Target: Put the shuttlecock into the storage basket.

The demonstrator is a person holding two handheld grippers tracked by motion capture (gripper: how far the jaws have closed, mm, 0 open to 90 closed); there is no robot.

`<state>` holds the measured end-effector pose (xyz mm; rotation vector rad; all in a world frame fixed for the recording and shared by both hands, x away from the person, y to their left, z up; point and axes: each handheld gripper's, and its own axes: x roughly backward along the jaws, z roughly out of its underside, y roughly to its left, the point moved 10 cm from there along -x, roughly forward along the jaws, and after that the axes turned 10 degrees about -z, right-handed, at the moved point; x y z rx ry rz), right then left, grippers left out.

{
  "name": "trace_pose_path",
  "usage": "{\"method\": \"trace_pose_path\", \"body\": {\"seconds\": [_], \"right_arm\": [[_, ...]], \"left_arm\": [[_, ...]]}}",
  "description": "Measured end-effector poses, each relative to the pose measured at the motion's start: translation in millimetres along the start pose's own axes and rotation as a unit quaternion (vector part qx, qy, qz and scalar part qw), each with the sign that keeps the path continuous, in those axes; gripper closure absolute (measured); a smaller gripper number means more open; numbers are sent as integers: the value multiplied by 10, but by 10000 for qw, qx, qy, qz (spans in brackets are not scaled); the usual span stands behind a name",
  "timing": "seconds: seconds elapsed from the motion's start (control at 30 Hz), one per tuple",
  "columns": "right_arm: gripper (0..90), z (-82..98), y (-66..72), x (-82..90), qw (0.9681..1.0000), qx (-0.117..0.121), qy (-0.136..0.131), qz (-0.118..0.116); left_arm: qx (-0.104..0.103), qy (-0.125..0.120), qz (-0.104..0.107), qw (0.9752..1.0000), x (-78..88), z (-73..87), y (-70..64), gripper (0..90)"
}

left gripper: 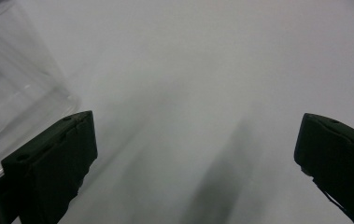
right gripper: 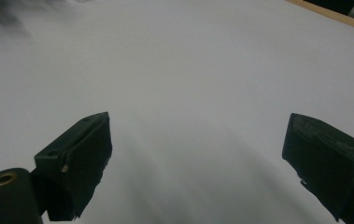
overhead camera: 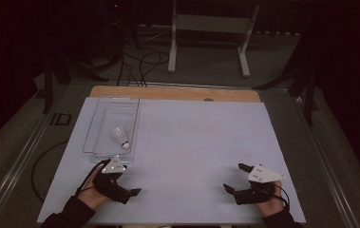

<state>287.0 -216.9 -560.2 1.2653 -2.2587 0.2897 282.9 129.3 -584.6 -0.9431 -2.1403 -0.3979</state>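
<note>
Over at ten o'clock on the white bench [overhead camera: 192, 142], resting inside the clear tray [overhead camera: 102, 114]: a shuttlecock [overhead camera: 120, 137], lying on its side, cork end toward the tray's near edge. Just below that edge, at about eight o'clock, hovering: left claw [overhead camera: 116, 183], jaws spread wide and empty, tray wall [left gripper: 20, 93] showing at the left of the left gripper view. Way off at four o'clock, right claw [overhead camera: 237, 178], likewise gaping, nothing held, bare bench [right gripper: 188, 70] ahead in the right gripper view.

Looks like a resting pose on both sides, with no reach committed yet. Shuttlecock sitting at roughly twelve o'clock from the left claw, near but apart, tray wall between. Next move probably a lift over that rim, then a gentle descent; light pinch needed, feathers easily crushed, cork the safer hold.
</note>
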Motion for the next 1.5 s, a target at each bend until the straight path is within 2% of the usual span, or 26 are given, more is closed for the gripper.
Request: {"method": "trace_pose_path", "body": {"seconds": [0.13, 0.27, 0.43, 0.5, 0.73, 0.9, 1.13, 1.5], "right_arm": [[82, 2, 2, 0, 10000, 6, 6, 0], [81, 3, 1, 0, 10000, 10, 6, -2], [81, 5, 0, 0, 10000, 19, 6, -1], [81, 15, -1, -3, 10000, 15, 28, -8], [82, 27, 5, -10, 10000, 8, 39, -25], [81, 35, 3, -22, 10000, 11, 50, -45], [81, 33, 0, -23, 10000, 17, 49, -42], [82, 21, 4, -18, 10000, 34, 43, -22]], "left_arm": [[86, -16, -155, 9998, 17, 39, 25, 2], [126, -49, -158, 9998, 23, 85, 15, 1], [248, -198, -198, 9993, 18, 92, 48, 2], [214, -314, -251, 9990, 22, 79, 60, 2], [273, -279, -355, 9986, -29, 109, 97, 2], [368, -294, -532, 9975, -58, 107, 128, 2], [425, -316, -515, 9973, -84, 104, 107, 2], [395, -264, -480, 9977, -98, 125, 94, 2]]}}
